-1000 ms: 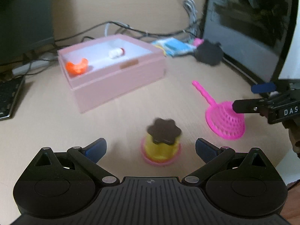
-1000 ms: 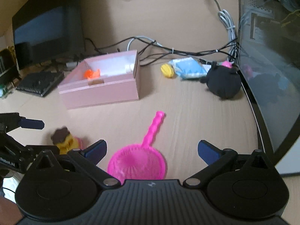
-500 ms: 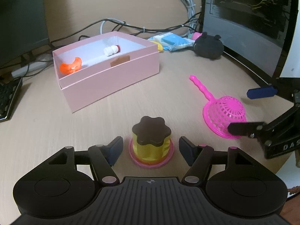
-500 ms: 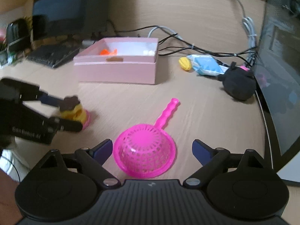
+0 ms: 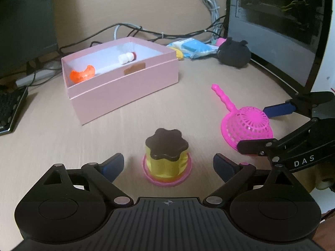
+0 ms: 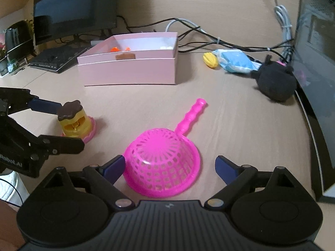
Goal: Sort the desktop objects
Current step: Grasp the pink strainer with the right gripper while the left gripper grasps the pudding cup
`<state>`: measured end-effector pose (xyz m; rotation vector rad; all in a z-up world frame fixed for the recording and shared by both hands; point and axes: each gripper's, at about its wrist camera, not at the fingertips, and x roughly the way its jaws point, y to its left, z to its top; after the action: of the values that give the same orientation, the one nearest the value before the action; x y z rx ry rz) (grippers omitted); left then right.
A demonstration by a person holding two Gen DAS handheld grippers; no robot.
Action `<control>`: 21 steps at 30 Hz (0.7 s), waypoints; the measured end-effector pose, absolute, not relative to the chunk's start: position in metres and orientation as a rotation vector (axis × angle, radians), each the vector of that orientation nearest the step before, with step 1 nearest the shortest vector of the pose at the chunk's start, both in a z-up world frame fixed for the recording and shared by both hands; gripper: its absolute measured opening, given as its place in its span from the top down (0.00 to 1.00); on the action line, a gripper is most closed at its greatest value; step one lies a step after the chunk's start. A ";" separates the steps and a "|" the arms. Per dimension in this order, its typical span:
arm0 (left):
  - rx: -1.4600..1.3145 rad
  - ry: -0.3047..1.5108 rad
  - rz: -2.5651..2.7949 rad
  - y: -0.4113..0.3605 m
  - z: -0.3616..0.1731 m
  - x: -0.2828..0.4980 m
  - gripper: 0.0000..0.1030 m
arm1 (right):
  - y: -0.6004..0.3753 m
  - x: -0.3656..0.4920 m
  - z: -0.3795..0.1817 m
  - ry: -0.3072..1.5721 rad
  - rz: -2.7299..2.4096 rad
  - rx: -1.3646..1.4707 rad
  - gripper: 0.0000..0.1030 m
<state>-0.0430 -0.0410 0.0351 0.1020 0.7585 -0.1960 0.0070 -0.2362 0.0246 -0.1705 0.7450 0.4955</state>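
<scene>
A yellow toy pudding with a brown top on a pink base stands on the desk between the fingers of my open left gripper, not touched; it also shows in the right wrist view. A pink toy strainer lies upside down between the fingers of my open right gripper; it also shows in the left wrist view. A pink box behind them holds an orange piece and a small white piece.
A black plush toy, a blue packet and a yellow toy lie at the back right by cables. A computer case stands right, a monitor and keyboard back left.
My left gripper narrowed around the pudding half a second ago and has opened wider again. My right gripper has moved closer, so the strainer now lies between its fingers.
</scene>
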 end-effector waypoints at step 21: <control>0.083 0.787 -0.187 -0.038 0.027 -0.037 0.21 | -0.225 0.009 0.029 0.737 0.511 -0.211 0.19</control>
<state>-0.0374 -0.0381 0.0275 0.0829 0.7873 -0.1875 0.0090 -0.2250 0.0291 -0.2111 0.7366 0.5105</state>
